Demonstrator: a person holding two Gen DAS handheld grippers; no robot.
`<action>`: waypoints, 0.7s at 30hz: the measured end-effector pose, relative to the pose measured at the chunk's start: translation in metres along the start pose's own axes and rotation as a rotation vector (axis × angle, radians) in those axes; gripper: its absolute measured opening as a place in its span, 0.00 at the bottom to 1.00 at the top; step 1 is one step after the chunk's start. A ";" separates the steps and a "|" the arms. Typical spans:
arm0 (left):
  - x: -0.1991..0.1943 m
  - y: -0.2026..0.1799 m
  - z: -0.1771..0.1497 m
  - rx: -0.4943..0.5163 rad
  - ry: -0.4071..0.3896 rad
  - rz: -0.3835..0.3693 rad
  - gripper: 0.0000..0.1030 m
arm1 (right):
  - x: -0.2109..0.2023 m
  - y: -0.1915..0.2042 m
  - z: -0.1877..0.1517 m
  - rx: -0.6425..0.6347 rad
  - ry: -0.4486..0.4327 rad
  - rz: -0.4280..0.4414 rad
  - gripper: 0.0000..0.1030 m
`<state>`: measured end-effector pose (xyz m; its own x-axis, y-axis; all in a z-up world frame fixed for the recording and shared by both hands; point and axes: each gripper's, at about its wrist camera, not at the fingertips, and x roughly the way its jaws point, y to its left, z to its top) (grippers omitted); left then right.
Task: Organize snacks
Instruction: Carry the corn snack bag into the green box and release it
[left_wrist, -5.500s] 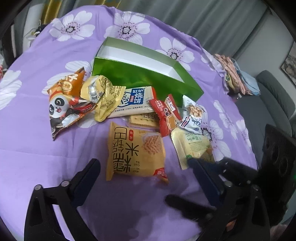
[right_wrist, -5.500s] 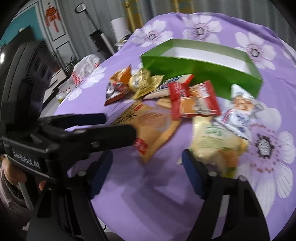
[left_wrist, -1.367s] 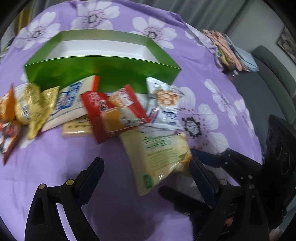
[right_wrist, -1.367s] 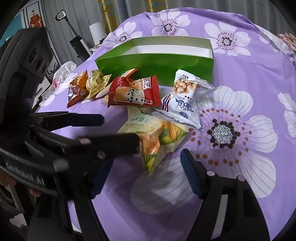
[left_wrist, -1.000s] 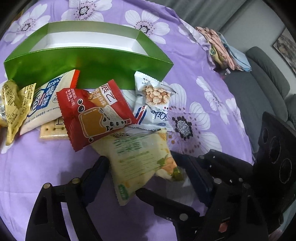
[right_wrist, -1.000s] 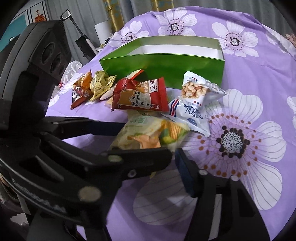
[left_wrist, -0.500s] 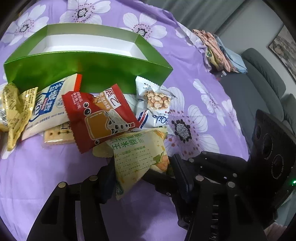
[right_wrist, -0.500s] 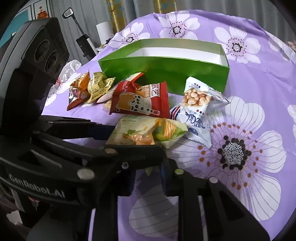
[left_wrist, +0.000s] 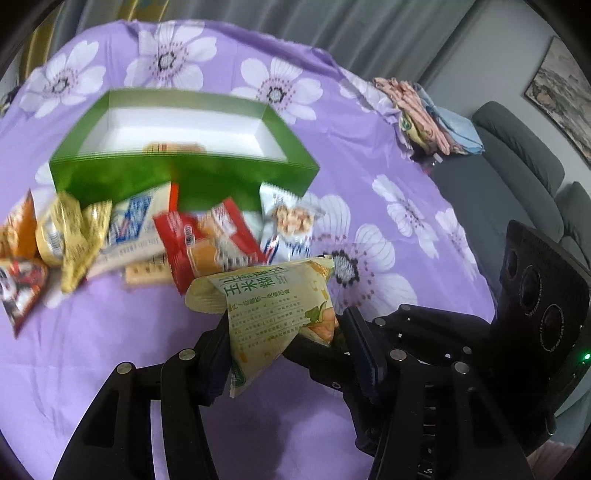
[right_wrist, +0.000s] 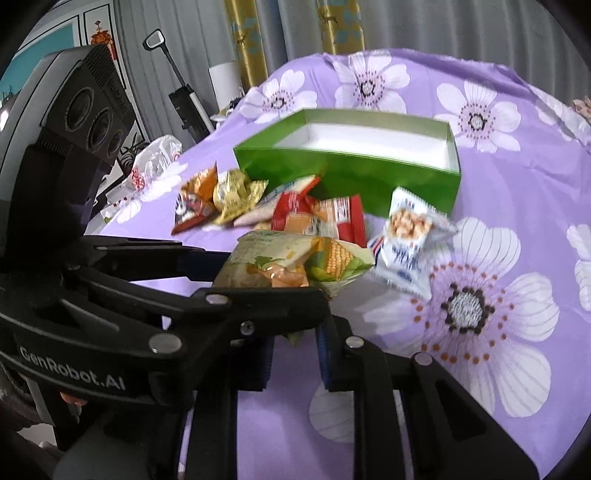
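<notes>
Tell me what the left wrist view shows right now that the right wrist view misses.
Only the left wrist view: a yellow snack packet lying inside the green cardboard box, a grey sofa and folded cloths beyond the table.
Only the right wrist view: a white plastic bag at the table edge and gold curtains.
Both: the pale yellow corn snack bag pinched by both grippers, the red packet, the white peanut packet, and the purple flowered tablecloth.

Pinches the yellow corn snack packet (right_wrist: 295, 260) between both hand-held grippers, lifted before the green box (right_wrist: 351, 166).
</notes>
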<state>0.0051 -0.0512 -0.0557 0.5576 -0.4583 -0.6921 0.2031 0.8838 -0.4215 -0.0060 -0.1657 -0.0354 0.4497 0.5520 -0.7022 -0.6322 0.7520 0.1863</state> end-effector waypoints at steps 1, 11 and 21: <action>-0.002 -0.001 0.005 0.005 -0.011 0.002 0.55 | -0.001 0.000 0.004 -0.004 -0.010 -0.001 0.20; -0.009 0.009 0.068 0.036 -0.124 0.033 0.55 | 0.009 -0.015 0.068 -0.029 -0.101 -0.017 0.20; 0.016 0.041 0.133 0.015 -0.155 0.045 0.55 | 0.049 -0.047 0.124 -0.018 -0.121 -0.031 0.20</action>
<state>0.1292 -0.0096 -0.0061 0.6836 -0.3995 -0.6108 0.1865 0.9047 -0.3830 0.1239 -0.1297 0.0069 0.5413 0.5693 -0.6188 -0.6280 0.7631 0.1526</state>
